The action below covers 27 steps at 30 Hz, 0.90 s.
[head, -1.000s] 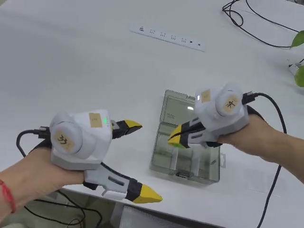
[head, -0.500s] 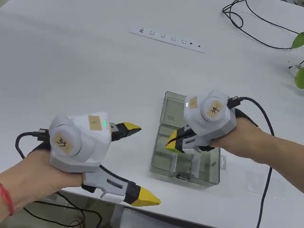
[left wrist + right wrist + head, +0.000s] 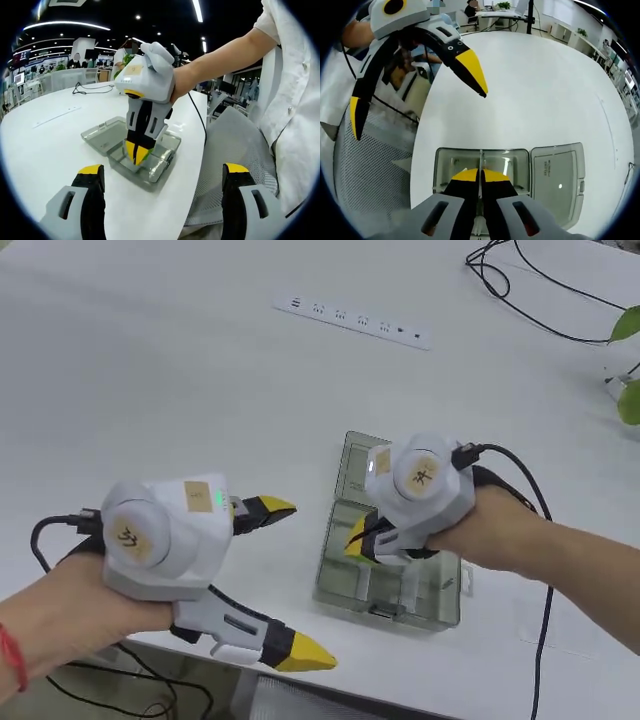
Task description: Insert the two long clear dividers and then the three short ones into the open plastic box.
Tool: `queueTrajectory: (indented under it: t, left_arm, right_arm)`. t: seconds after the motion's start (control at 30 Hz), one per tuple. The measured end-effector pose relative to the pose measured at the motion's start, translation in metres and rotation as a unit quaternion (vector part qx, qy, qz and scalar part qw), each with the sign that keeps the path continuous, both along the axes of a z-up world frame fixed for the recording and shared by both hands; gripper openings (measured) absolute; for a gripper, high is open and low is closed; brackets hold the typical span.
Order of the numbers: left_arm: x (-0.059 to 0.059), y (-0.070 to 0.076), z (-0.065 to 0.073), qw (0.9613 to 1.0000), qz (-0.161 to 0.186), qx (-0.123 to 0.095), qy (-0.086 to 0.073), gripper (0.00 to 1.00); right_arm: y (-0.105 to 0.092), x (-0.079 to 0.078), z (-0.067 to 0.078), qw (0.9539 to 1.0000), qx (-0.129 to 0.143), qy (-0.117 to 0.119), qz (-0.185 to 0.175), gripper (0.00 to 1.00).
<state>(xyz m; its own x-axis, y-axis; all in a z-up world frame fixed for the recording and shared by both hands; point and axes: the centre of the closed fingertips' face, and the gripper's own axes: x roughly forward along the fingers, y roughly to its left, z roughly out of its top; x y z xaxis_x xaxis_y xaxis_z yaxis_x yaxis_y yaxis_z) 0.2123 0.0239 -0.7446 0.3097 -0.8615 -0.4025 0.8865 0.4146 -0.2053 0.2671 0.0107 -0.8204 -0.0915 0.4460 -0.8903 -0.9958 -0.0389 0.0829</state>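
Right gripper view puts your right gripper directly over the tray of the open, smoke-clear plastic box. Its yellow-tipped jaws are pinched almost together on what looks like a thin clear plastic divider, seen edge-on as a fine line. That line leads straight ahead from the claw to the tray's far wall and runs parallel to the hinged side, where the flat clear lid lies folded out to the right of the view. The coming move is therefore a straight push down with no twist; I judge a small tilt would make the divider bind in its slots. I cannot tell whether this piece is a long or a short one. Head view shows your left gripper well apart to the left of the box, jaws spread wide and holding nothing. The box sits near the front edge of the white workbench, so press gently, with open room on the far side.
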Motion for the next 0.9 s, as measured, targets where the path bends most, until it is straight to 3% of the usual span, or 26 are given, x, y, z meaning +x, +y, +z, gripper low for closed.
queueTrajectory:
  t: [0.23,0.63,0.9]
  left_arm:
    - [0.0,0.001,0.0,1.0,0.0,0.004,-0.001,1.0]
    - [0.0,0.0,0.002,1.0,-0.002,0.006,-0.002,1.0]
    - [-0.001,0.001,0.004,0.9999,-0.005,0.008,-0.003,1.0]
  right_arm:
    - [0.001,0.001,0.005,0.9992,0.022,0.01,-0.032,0.08]
    - [-0.002,0.008,0.048,0.9932,0.088,0.011,-0.075,0.16]
    - [-0.019,0.011,0.074,0.9877,0.12,0.008,-0.1,0.23]
